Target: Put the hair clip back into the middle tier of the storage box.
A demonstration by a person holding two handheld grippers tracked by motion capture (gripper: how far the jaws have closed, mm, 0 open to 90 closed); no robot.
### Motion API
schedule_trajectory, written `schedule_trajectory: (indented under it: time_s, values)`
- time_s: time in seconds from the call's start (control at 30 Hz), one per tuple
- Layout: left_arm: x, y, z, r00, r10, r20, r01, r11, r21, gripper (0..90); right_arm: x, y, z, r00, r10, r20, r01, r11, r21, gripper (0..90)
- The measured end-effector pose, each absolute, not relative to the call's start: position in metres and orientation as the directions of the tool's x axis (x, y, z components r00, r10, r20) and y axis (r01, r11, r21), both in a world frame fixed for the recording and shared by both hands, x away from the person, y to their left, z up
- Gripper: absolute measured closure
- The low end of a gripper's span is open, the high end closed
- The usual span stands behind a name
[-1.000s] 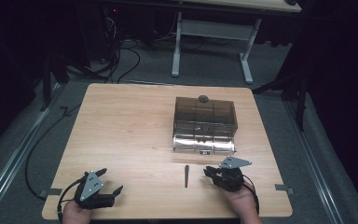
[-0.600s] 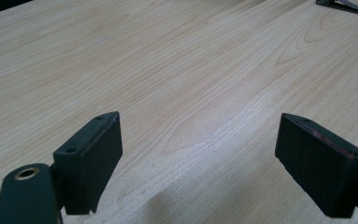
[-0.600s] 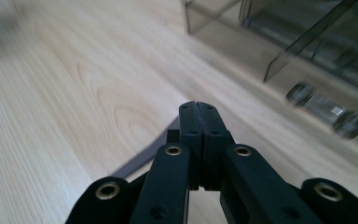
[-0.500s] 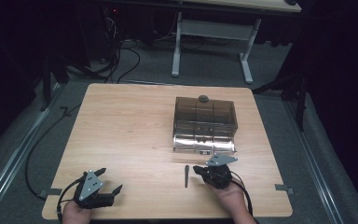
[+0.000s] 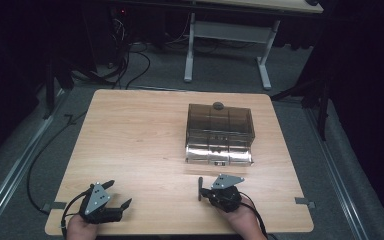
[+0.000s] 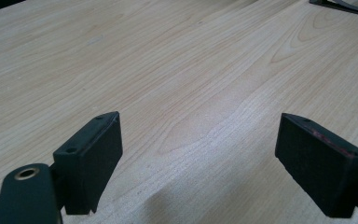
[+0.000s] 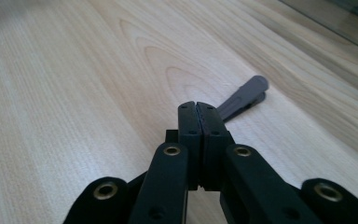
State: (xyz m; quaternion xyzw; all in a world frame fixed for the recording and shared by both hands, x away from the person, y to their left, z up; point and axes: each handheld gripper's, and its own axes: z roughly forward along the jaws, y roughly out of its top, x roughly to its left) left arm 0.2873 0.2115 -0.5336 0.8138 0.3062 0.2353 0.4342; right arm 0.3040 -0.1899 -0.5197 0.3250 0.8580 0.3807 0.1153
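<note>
I judge the job barely begun: the grey clip-like piece (image 5: 200,188) lies flat on the table (image 5: 130,135) near its front edge, right of the middle, and nothing has been lifted or carried yet. The smoky box (image 5: 220,130) stands closed, well apart from the piece, towards the far right corner.

My right gripper (image 5: 206,194) sits low at the front edge with its tips against the piece. In the right gripper view the right gripper's (image 7: 199,108) 2 jaws are pressed together pad on pad, and the piece (image 7: 244,97) runs away from just behind the tips. I cannot tell whether its near end is pinched.

My left gripper (image 5: 120,194) rests by the front left corner. In its own view the left gripper (image 6: 200,140) stands wide over bare wood, holding nothing.
</note>
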Motion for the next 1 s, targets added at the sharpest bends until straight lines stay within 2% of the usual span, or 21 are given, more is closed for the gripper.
schedule_trajectory:
  time_s: [0.5, 1.0]
  values:
    - [0.287, 0.211, -0.534, 0.708, 0.697, 0.114, 0.296, -0.44, 0.848, 15.1, 0.301, -0.181, -0.525, -0.779, 0.625, 0.045, 0.466, 0.529, 0.71, 89.4]
    - [0.291, 0.21, -0.534, 0.714, 0.693, 0.105, 0.309, -0.446, 0.84, 15.1, 0.299, -0.194, -0.525, -0.759, 0.649, 0.046, 0.484, 0.516, 0.706, 89.3]
